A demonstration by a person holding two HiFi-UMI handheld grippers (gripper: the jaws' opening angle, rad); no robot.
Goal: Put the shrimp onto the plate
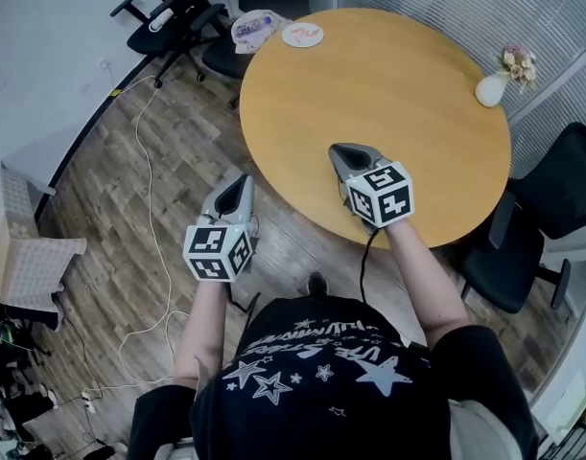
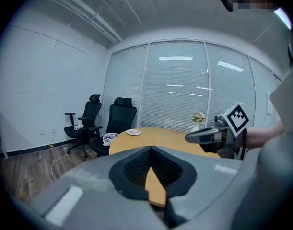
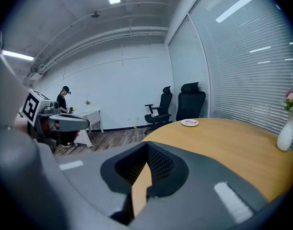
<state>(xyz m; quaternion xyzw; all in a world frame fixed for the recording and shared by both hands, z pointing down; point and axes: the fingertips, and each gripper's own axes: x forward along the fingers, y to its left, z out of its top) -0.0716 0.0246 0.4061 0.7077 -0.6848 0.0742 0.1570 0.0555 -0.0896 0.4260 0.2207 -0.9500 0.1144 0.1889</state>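
While both grippers hang at the near side of the round table (image 1: 398, 84), neither holds anything. The left gripper (image 1: 242, 184) is over the plank floor (image 1: 110, 209) just off the rim. Its grey shells end in dark ribbed pads whose tips meet, with only tabletop showing through the wedge-shaped gap below them. The right gripper (image 1: 342, 151) is over the near edge of the table with its jaws fully together, likewise empty. Each carries one white cube with black square markers, two cubes in all (image 1: 218, 250) (image 1: 381, 195).

The tabletop is smooth, matt, honey-coloured wood, circular and unmarked. Items on it number two:
- One small round white plate (image 1: 302, 34) at the far rim, well apart from both grippers. A reddish-pink curved shape (image 1: 303, 34) lies on it and reads as the shrimp, though it is too small to confirm.
- One white bulbous vase (image 1: 490, 90) at the right rim, holding a small bunch of pale pink flowers (image 1: 518, 63).

Two black mesh-back office chairs (image 1: 168, 22) (image 1: 221, 56) stand beyond the far-left rim, and one more (image 1: 508, 257) stands at the right. A round pale item with purple print (image 1: 254, 29) rests on the nearer left chair and cannot be identified. One white cable (image 1: 144, 190) trails across the floor.
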